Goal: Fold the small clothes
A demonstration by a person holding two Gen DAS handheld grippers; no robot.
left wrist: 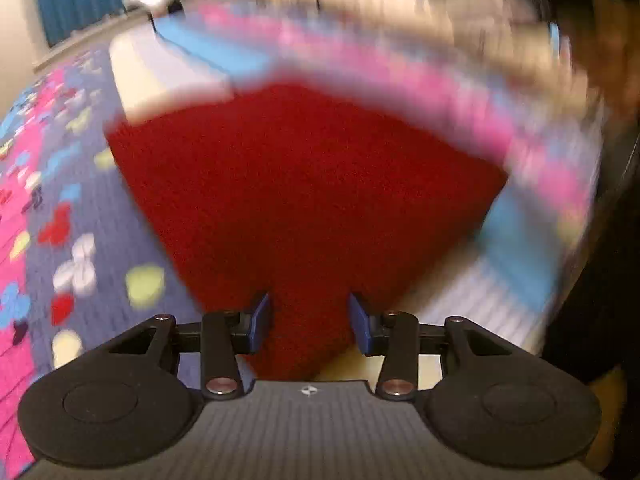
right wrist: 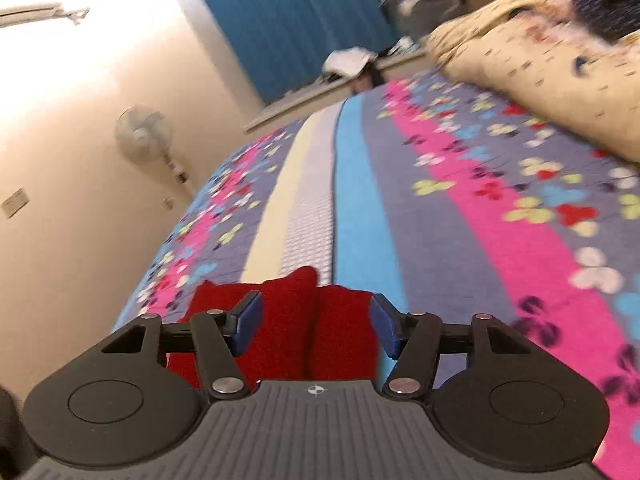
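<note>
Red fuzzy knitted cloth (left wrist: 304, 200) lies nearest, spread on the flower-patterned bedspread (left wrist: 60, 208) and running in between the blue pads of my left tongs (left wrist: 309, 320). Those pads stand a little apart with the cloth filling the gap, and I cannot tell whether they truly pinch it. My right tongs (right wrist: 316, 322) stand apart over a bunched edge of the same red cloth, with clear space on either side of the fabric, so I judge nothing is held there. No fold looks finished yet. The risk I see is dragging: if the left side grips only one layer or slips, the garment will skew and the fold come out crooked. The right side could also snag the bunched edge and pull the piece off its place near the pale stripe of the bed.
</note>
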